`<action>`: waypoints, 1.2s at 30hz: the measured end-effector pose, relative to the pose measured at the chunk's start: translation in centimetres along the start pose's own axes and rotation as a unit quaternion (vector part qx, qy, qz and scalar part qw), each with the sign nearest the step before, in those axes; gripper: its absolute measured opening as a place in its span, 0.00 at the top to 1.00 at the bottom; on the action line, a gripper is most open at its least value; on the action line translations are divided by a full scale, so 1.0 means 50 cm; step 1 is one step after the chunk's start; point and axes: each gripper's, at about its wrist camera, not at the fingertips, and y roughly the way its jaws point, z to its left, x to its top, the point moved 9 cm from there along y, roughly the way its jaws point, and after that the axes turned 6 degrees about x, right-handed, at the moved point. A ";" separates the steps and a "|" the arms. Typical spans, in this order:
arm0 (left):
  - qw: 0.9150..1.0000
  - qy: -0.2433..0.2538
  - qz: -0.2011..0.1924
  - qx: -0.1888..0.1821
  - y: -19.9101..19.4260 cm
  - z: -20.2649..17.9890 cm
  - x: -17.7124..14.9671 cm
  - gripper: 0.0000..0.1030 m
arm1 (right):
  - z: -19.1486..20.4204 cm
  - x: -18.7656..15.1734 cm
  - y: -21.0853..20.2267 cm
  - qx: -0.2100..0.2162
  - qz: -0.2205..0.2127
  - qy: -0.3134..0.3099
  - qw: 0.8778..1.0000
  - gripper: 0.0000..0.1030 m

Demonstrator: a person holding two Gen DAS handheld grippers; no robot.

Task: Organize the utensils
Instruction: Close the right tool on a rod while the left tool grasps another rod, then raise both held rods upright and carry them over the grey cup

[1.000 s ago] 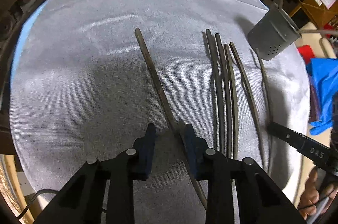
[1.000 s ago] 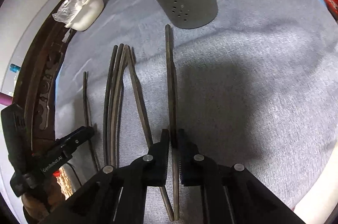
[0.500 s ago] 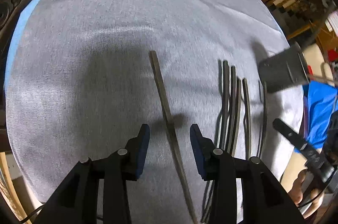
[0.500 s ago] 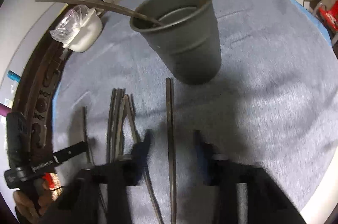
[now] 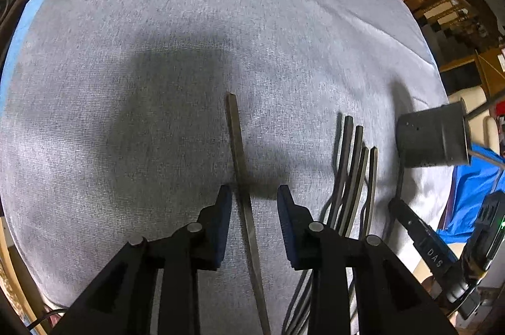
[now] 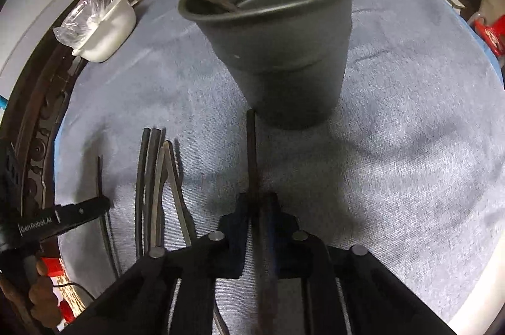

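A dark flat utensil (image 5: 240,164) lies on the grey cloth between the fingers of my left gripper (image 5: 254,202), which is open and low over it. Several dark utensils (image 5: 353,170) lie side by side to its right. My right gripper (image 6: 257,208) is shut on a dark utensil (image 6: 252,152) whose far end points at the base of the grey metal holder cup (image 6: 277,50). The cup holds two utensils that lean out over its rim. The cup also shows in the left wrist view (image 5: 432,139), at the right.
A white bowl (image 6: 104,35) with a plastic bag stands at the far left edge of the round table. A dark carved wooden rim (image 6: 38,145) runs along the left. A blue cloth (image 5: 473,196) lies off the table's right edge. Furniture stands beyond.
My right gripper opened for a moment, then shut on its utensil and moved closer to the cup. My left gripper shifted so the flat utensil lies centred between its open fingers.
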 end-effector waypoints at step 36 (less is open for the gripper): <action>0.951 0.146 -0.267 -0.045 -0.439 -0.200 -0.080 0.95 | 0.069 0.116 -0.453 0.150 -0.352 -0.071 0.921 0.94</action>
